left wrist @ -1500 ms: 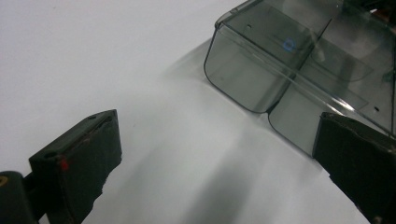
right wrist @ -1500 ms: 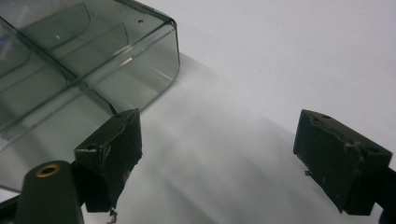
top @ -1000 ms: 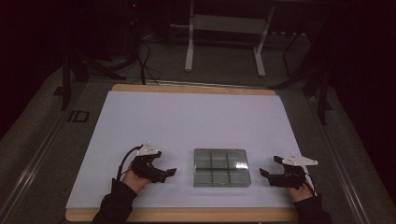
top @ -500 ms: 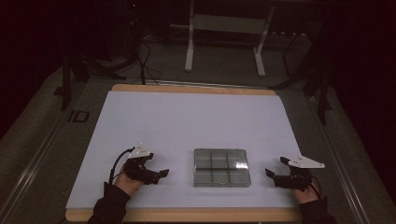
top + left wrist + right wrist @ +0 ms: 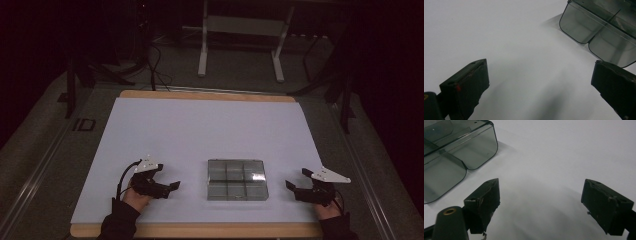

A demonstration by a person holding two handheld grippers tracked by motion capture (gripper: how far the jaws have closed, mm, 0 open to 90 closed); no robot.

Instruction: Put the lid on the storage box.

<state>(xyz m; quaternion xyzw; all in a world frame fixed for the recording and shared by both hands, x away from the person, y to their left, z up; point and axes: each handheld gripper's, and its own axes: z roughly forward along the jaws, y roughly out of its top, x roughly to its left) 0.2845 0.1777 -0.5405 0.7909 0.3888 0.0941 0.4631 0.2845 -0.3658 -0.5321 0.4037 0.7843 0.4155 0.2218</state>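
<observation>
The left gripper (image 5: 170,186) is being held low over the white table (image 5: 200,130), jaws spread wide, nothing between them. The clear divided box (image 5: 237,179) is being left lying at the middle of the near edge, apart from both tools. The right gripper (image 5: 296,179) is being held wide too, empty.

White table (image 5: 210,130) lies bare across the frame's upper half; the clear box (image 5: 237,179) at lower centre is the 1 obstacle.
</observation>
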